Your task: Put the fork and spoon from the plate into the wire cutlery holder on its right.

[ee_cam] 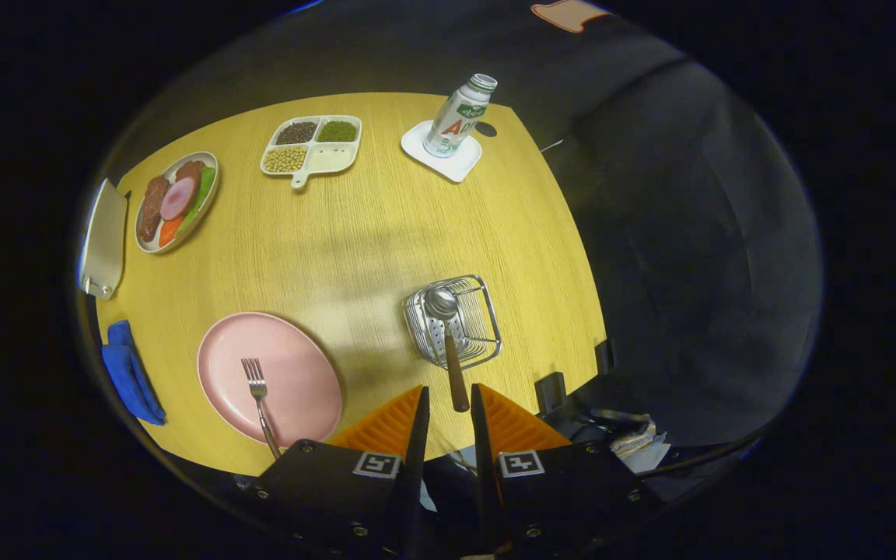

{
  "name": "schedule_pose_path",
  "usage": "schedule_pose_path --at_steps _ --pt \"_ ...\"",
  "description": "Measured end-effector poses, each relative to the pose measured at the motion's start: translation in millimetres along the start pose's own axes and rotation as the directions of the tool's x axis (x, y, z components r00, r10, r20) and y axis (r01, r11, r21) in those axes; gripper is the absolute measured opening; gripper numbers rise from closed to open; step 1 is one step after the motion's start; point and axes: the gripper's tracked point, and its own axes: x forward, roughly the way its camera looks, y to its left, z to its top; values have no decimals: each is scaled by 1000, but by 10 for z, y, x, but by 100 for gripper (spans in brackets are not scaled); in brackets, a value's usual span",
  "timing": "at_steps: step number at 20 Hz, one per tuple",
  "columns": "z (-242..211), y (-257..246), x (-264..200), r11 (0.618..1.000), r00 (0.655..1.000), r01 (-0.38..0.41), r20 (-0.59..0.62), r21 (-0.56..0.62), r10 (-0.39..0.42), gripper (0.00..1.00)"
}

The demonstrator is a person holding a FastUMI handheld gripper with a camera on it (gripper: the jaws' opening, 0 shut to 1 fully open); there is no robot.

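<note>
The gripper point(448, 404) is a little open, and the spoon point(448, 334) handle pokes up between its fingers; it may not touch them. The spoon stands in the wire holder point(479, 311). The fork point(259, 397) lies on the pink plate point(292, 365), left of the holder.

The spoon point(448, 334) stands in the wire cutlery holder point(454, 320), its handle end between the tool's point(448, 404) parted fingers. The fork point(258, 393) lies on the pink plate point(292, 365).
</note>
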Motion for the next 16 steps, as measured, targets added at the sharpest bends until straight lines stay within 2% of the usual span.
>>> schedule_pose_path --at_steps 7,10,16 --pt "-63 679 -309 996 998 -33 48 -85 37 32" --pt "-243 986 -350 990 998 -51 30 -132 56 32" --pt "-719 1378 -307 988 997 -81 -22 -135 78 32"
